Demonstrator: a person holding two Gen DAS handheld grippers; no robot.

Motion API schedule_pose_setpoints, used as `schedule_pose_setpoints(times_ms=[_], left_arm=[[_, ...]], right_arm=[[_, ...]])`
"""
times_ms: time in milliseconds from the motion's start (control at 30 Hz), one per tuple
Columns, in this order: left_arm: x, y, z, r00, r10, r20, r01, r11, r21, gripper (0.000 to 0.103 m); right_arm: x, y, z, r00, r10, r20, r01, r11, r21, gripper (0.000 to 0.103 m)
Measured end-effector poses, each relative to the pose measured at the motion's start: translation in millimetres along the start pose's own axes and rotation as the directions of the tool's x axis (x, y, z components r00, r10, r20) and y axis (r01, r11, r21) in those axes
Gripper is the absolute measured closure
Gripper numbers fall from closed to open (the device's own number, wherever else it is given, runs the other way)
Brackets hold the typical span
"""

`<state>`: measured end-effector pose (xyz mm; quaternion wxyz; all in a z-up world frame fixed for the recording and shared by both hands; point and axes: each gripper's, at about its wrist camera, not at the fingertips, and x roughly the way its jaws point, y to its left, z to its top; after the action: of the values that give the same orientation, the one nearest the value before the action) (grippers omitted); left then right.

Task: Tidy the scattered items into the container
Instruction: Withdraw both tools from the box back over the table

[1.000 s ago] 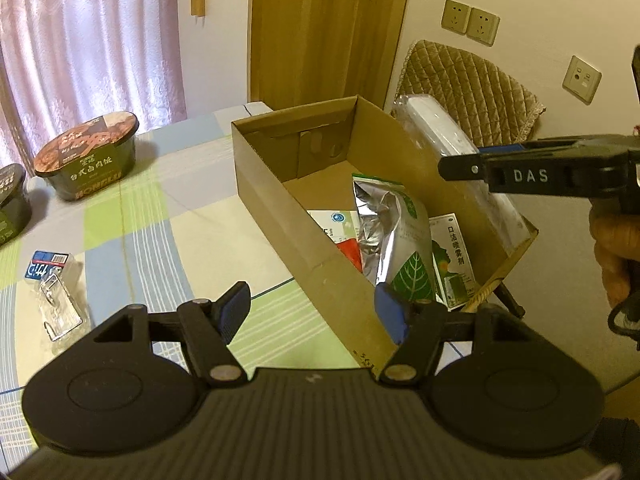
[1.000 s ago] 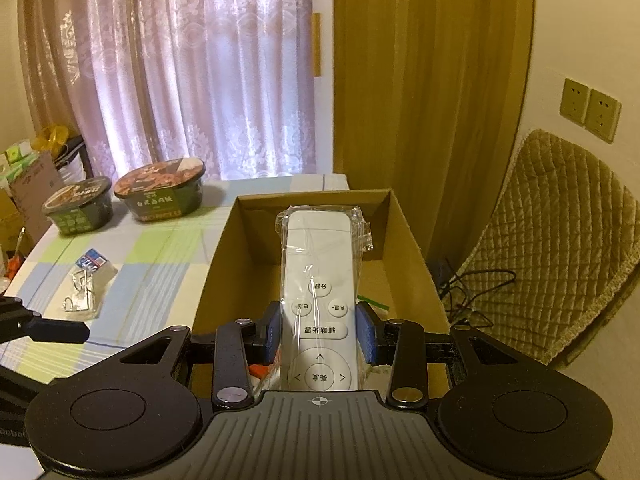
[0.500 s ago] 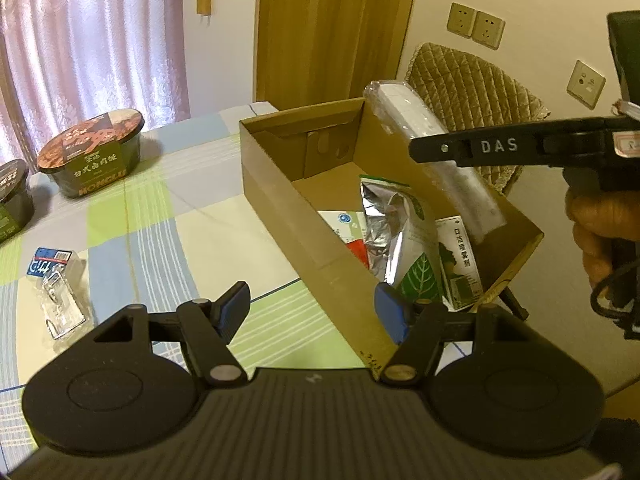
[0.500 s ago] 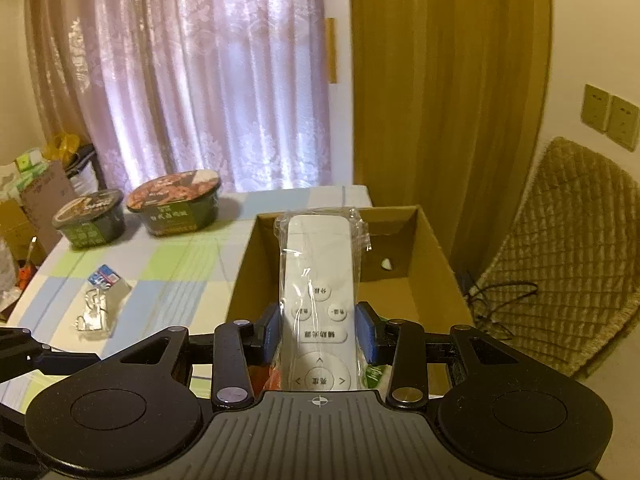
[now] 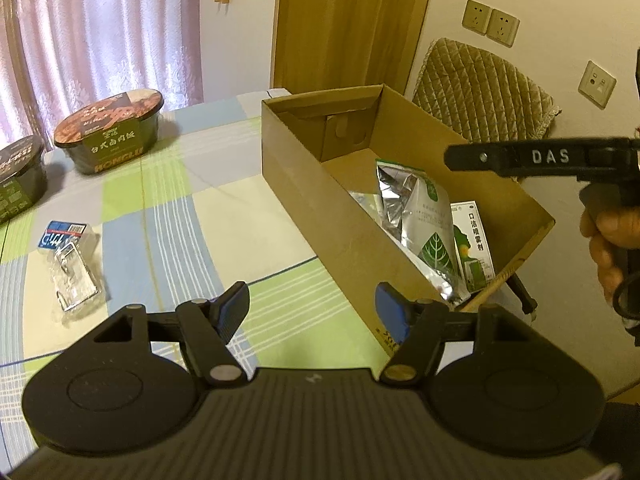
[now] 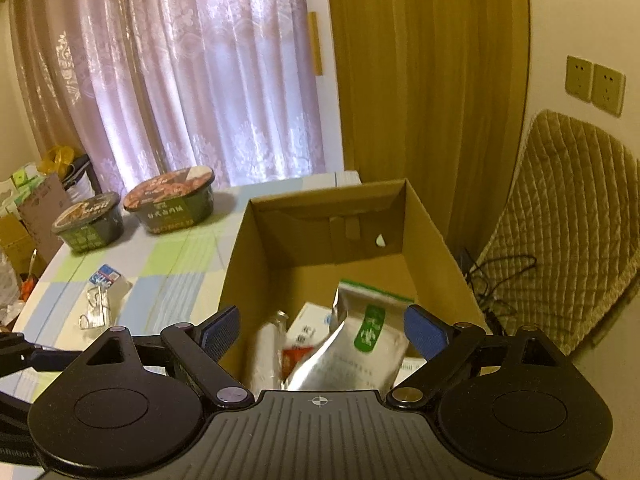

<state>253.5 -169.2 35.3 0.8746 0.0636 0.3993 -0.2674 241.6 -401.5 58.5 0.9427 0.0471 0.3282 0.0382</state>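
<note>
Nearest the right wrist camera, the right gripper [image 6: 320, 330] stands released, its blue pads wide apart and nothing between them, poised above the near end of the cardboard box [image 6: 256, 248]. Directly below it inside the box lie a silver pouch with a green label [image 6: 360, 344], a white and red carton [image 6: 306, 336] partly under the pouch, and a blurred pale object [image 6: 266, 350] against the left wall; what that object is cannot be told. Seen from the left wrist camera, the left gripper [image 5: 312, 308] is likewise released and empty, held over the checked table [image 5: 180, 208] just beside the box's near corner. A hand [image 5: 608, 248] grips the right tool's handle at the frame's right edge. On the table to the left, well apart from the box, lies a clear plastic packet with a blue card [image 5: 68, 264]. Farther back stand two instant food bowls [image 5: 110, 136], side by side near the table's far edge. Beyond the box is a chair with a quilted cover [image 6: 560, 232], then a pink curtain [image 6: 192, 60].
</note>
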Motion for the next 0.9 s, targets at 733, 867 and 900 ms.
schedule_pose_setpoints(times_ms=[733,867,900], left_arm=[[-129.5,59.0,-62.9,0.980,0.199,0.026,-0.196,0.976,-0.090,0.028],[-164.1,69.4,-81.1,0.968,0.248,0.033,-0.243,0.963,-0.115,0.025],[-172.4,72.3,-85.9,0.965,0.260,0.034,-0.255,0.959,-0.121,0.025]], right_arm=[[-71.2,105.6,-15.3,0.986,0.165,-0.023,-0.166,0.983,-0.081,0.009],[-86.8,140.6,-20.2,0.976,0.214,-0.028,-0.216,0.968,-0.125,0.009],[-90.0,148.0,-21.7,0.974,0.224,-0.031,-0.226,0.965,-0.133,0.009]])
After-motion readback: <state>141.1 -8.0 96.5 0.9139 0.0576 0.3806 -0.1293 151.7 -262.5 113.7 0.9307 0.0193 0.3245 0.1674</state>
